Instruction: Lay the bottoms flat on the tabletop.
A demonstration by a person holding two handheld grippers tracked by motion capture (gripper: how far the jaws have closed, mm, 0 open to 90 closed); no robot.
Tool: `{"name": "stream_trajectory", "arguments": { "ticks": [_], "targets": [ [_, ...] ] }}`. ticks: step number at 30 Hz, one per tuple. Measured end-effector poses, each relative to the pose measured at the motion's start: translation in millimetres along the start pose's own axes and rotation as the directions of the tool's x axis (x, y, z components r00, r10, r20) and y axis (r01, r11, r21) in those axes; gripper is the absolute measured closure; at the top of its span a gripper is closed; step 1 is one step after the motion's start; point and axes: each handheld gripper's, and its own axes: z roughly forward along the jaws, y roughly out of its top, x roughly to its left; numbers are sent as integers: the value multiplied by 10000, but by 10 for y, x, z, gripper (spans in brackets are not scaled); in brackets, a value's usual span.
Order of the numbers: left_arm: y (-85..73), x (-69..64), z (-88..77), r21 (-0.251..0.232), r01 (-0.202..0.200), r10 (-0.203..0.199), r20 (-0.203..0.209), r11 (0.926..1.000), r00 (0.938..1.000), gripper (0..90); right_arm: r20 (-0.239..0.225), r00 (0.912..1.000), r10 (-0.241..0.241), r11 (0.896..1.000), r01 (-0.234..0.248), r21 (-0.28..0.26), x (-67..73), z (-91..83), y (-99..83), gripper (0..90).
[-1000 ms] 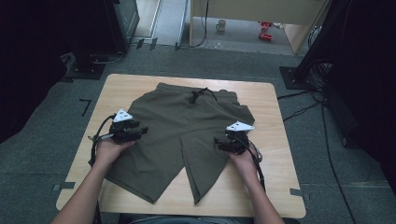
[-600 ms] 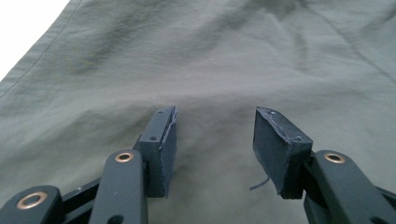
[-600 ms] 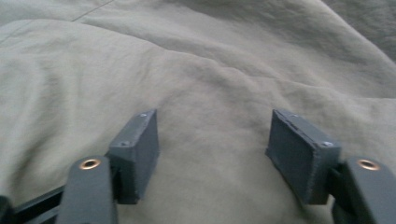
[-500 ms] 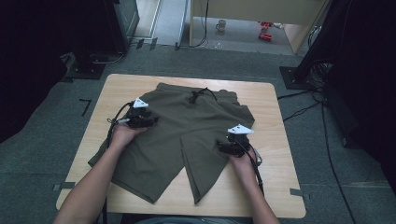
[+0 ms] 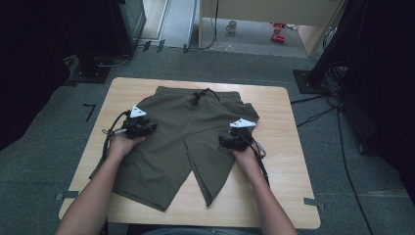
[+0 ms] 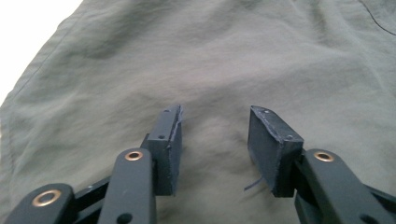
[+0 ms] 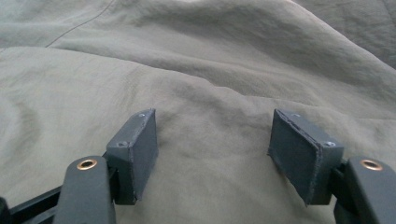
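Both forearms reach forward, left tongs with jaws apart and just closing, right tongs spread wider.

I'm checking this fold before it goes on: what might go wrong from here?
Both claws stand open over the olive-green fabric shorts, nothing pinched.
1. The left claw sits on flat cloth away from the seam, so closing may catch one layer or slip.
2. The right claw faces a raised wrinkle; it may grab a bunch.
3. One leg hem reaches the light wooden table's near edge; pulling might drag it off.

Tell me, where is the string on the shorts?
In the high view the string lies at the waistband, on the far side of the shorts, near the table's far edge.
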Motion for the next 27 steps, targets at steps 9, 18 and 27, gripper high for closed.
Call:
{"name": "stream_trajectory", "arguments": {
  "ticks": [9,18,27],
  "targets": [
    [-172,124,-207,-61,715,-718,-907,9974,9933,567,-202,9996,-194,9998,194,7,116,314,268,316],
    [-188,131,-224,-55,778,-780,-948,9970,9924,509,-212,9996,-179,9998,179,2,161,343,293,323],
    [-155,129,-208,88,890,-879,-860,9960,9924,454,-397,9986,349,9992,-341,190,264,201,271,351]
  ]
}}
